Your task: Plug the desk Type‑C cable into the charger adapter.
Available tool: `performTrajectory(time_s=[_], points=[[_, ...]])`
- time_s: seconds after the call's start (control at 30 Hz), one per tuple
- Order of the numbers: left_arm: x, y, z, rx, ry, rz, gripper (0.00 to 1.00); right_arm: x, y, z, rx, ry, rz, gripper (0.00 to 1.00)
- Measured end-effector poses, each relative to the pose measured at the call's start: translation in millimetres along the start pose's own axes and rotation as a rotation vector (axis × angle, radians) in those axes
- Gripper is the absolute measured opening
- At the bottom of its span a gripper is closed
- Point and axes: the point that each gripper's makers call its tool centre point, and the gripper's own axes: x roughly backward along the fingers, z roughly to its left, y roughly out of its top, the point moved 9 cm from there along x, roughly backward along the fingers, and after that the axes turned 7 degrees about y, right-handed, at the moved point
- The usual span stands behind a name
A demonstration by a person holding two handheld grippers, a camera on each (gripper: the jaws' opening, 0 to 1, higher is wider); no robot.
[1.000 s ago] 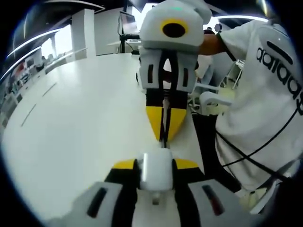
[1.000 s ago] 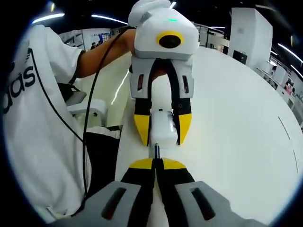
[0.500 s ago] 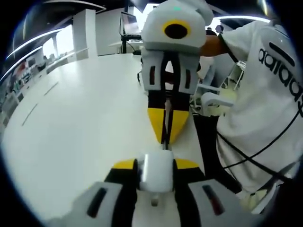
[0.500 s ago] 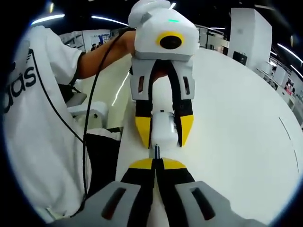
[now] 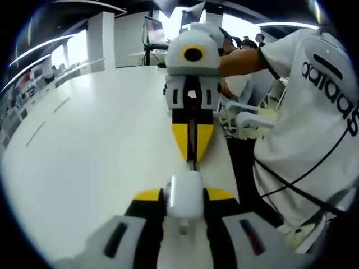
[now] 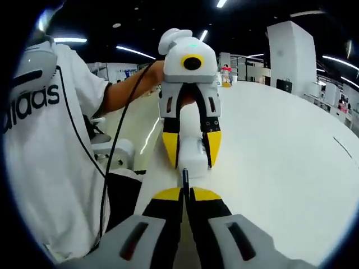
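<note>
The left gripper [image 5: 185, 196] has its fingers clamped on the white charger [image 5: 184, 195], held above the white desk [image 5: 84, 145]. The right gripper [image 6: 183, 193] has its fingers closed on the dark cable plug [image 6: 184, 176], whose tip sits just at the charger's near face.

The likely failure is a skewed push: if the plug meets the port off-axis it may jam, or slide back between the fingers instead of seating. The charger could also twist in its grip.

The right gripper view shows the plug's tip against the charger [image 6: 192, 157]; the left gripper view shows the charger's back and the cable [image 5: 192, 140] running between the opposite fingers.
</note>
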Motion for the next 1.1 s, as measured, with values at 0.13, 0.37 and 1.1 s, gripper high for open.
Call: performTrajectory(time_s=[0.13,0.37,1.1], points=[[1.0,-1.7,2.3,0.003,0.006,-0.007,0.26,-3.5,0.7,0.5,0.012,0.001,0.0,0.03],[1.1,-2.9,3.8,0.021,0.014,-0.013,0.26,-5.2,3.1,2.1,-0.015,-0.025,0.017,0.01],[-10.4,1.8,-2.6,0.065,0.0,-0.026,0.26,-7.8,10.3,2.8,-0.034,-0.03,0.056,0.0]])
